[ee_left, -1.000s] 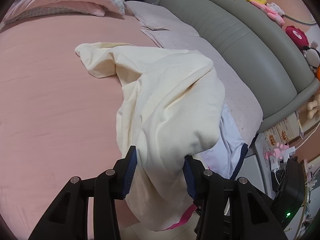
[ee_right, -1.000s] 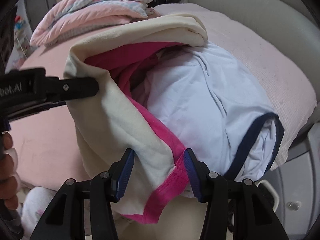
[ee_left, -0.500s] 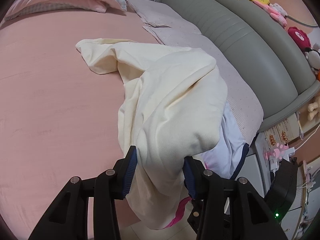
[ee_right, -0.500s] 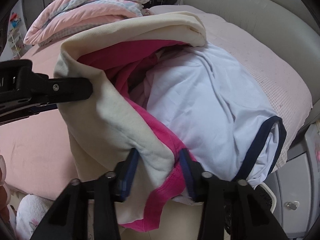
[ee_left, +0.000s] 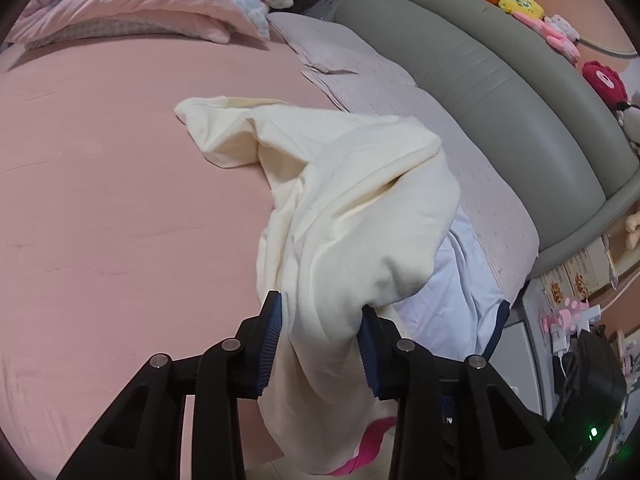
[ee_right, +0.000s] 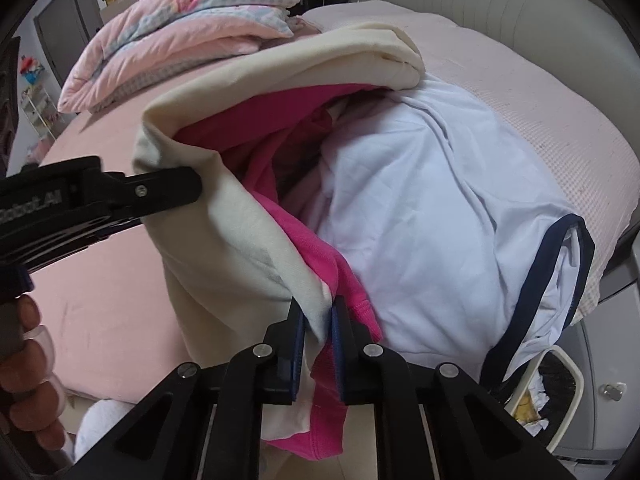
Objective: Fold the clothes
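Note:
A cream garment lies heaped at the bed's edge over a bright pink garment and a white garment with navy trim. My left gripper stands open, with a thick fold of the cream cloth bulging between its blue pads. My right gripper is shut on the cream garment's lower hem, and the pink hem lies against its right pad. In the right wrist view, one black finger of the left gripper presses against the cream fold. The pink cloth hangs below the bed's edge.
The pink bedsheet spreads out to the left. A folded quilt lies at the far end. A pale pillow and a grey headboard with plush toys are to the right. A basket stands beside the bed, and a hand shows at left.
My right gripper has gone from open to shut, pinching the cream hem. The left gripper stays open around the cream fold and has shifted only slightly.

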`<state>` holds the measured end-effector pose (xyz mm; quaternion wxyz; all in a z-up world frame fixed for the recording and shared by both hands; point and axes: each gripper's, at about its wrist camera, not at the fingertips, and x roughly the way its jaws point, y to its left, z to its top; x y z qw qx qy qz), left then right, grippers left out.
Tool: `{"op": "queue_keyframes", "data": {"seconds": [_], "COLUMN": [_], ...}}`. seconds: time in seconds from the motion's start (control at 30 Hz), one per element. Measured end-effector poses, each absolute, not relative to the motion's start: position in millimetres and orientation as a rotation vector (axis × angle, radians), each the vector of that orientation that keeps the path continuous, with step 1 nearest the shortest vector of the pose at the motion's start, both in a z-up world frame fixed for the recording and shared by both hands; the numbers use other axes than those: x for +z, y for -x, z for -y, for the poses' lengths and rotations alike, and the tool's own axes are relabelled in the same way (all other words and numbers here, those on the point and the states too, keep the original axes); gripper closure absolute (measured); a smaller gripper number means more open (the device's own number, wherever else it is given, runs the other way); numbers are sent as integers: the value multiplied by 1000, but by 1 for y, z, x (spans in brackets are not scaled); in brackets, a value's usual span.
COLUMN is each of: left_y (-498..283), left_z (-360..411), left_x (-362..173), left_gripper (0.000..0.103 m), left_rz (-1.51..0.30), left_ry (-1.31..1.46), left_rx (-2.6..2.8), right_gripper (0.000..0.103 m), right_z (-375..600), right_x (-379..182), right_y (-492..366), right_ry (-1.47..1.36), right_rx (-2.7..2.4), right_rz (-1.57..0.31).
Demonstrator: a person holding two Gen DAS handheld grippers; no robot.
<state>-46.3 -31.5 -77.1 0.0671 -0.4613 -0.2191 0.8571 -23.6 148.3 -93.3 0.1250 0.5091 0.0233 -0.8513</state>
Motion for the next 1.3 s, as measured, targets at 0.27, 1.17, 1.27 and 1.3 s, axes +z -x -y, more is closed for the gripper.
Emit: {"op": "queue_keyframes", "data": {"seconds": [0.27, 1.17, 1.27, 1.3], "left_y": [36, -16, -17, -17], "left_z": [64, 152, 148, 146], "left_x": [-73, -82, -83, -83], "left_gripper": [76, 37, 37, 37], "left_rz": [752, 826, 789, 777], "left_ry": [1383, 1572, 1576, 1578], "left_rx": [2647, 2717, 2710, 2708], "right_gripper": [93, 93, 93, 93], "right_z": [-127, -61, -58, -57], "right_x": [-83, -66, -62, -60], "right_y": [18, 1, 2, 3], "right_ry": [-1436, -1415, -1438, -1444], "right_rx": [-2385, -2193, -2185, -2177], "right_rz": [-10, 113, 92, 88]}}
